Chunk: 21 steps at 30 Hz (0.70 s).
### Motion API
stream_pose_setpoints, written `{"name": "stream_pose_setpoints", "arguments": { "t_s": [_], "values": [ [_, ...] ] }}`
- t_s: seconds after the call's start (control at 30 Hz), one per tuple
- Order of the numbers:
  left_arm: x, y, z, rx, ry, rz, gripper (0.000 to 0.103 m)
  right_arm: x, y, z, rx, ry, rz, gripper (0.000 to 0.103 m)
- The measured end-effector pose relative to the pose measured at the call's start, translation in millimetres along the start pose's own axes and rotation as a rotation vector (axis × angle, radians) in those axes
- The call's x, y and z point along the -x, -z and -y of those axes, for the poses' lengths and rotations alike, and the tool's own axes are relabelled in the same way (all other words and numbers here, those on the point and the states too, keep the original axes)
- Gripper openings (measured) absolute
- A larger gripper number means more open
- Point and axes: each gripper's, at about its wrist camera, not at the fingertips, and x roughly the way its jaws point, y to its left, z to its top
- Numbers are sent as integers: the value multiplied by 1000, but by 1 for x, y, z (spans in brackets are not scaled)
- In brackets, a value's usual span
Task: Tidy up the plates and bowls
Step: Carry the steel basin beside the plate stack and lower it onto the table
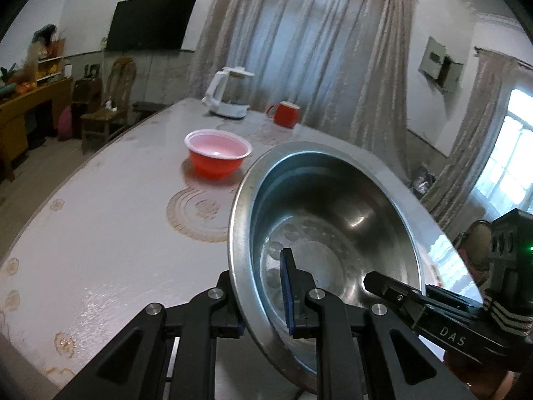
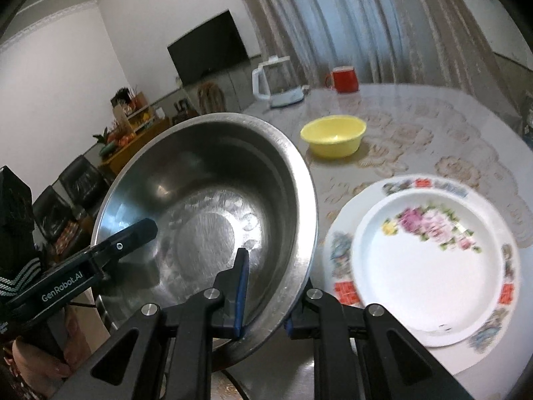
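Steel mixing bowl (image 1: 333,233) hangs over the desk's (image 1: 110,220) near edge, opposite rims pinched by our left gripper (image 1: 263,303) and right gripper (image 2: 266,300) fingers, while red bowl (image 1: 218,153), yellow bowl (image 2: 333,135) and floral plate (image 2: 429,266) sit apart, seemingly unstacked.

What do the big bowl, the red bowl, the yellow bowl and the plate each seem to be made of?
Big bowl: stainless steel, by its grey sheen and reflections.
Red bowl: probably plastic; thin wall, pale inside, dull gloss.
Yellow bowl: probably plastic; even colour, soft sheen.
Plate: white, glossy, printed flowers; ceramic, enamel or melamine, cannot tell.
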Motion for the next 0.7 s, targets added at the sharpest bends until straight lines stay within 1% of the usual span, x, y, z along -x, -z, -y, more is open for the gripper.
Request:
{"name": "stream_pose_setpoints", "arguments": {
  "t_s": [0.17, 0.3, 0.5, 0.6, 0.63, 0.7],
  "values": [
    [-19, 4, -12, 16, -31, -56, 17, -24, -1, -3, 7, 26, -77, 16],
    [-36, 3, -21, 58, -26, -96, 17, -36, -1, -6, 24, 50, -96, 16],
    [-60, 2, -20, 50, -54, -145, 17, -56, -2, -1, -5, 90, -158, 19],
    [-66, 1, -21, 61, -62, -149, 17, -59, -4, 0, 0, 115, -159, 21],
    [-68, 1, -22, 61, -73, -149, 17, -60, -5, 1, -4, 112, -157, 25],
    [-71, 1, -24, 66, -91, -146, 17, -60, -5, 1, -3, 112, -162, 26]
  ]
}}
